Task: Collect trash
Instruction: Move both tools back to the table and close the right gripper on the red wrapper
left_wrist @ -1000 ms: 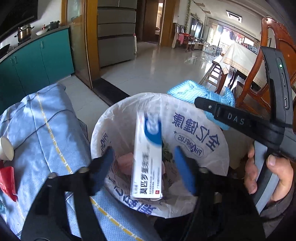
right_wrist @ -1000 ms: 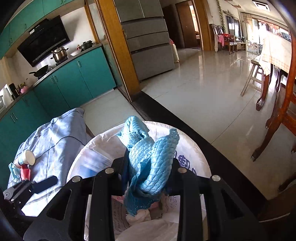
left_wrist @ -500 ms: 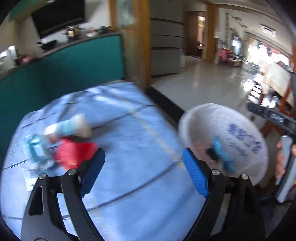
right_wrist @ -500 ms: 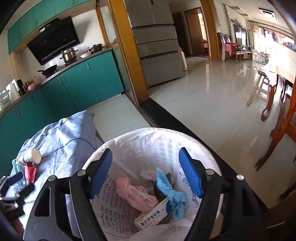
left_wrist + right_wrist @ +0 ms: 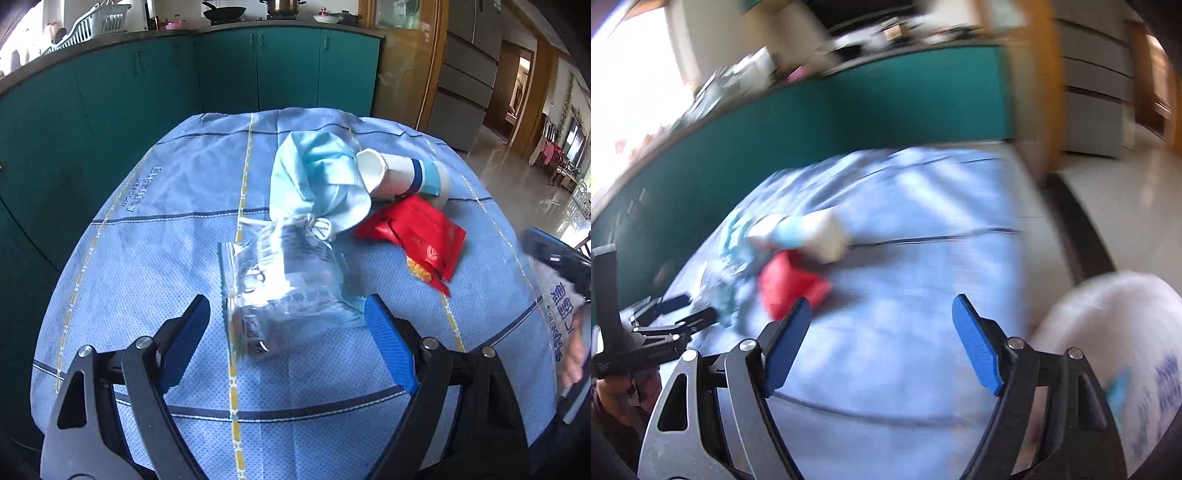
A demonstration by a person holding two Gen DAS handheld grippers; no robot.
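Observation:
On the blue tablecloth [image 5: 147, 240] lie a clear plastic bag [image 5: 284, 288], a light blue face mask [image 5: 317, 177], a paper cup [image 5: 402, 175] on its side and a red wrapper [image 5: 417, 232]. My left gripper [image 5: 286, 339] is open and empty, its jaws on either side of the near end of the clear bag. My right gripper [image 5: 881, 339] is open and empty above the cloth, to the right of the red wrapper [image 5: 790, 284] and the cup [image 5: 820, 236]. The white-lined trash bin [image 5: 1108, 350] stands at the lower right. The right wrist view is blurred.
Teal kitchen cabinets [image 5: 166, 81] run behind the table. A steel fridge [image 5: 465, 96] and a wooden door frame [image 5: 399, 66] stand at the right, with glossy floor [image 5: 1126, 177] beyond. The left gripper's body [image 5: 646, 339] shows at the right wrist view's left edge.
Both grippers let go of their trash into the bin and swung left to the table. The left gripper now faces the clear bag; the right one is still moving.

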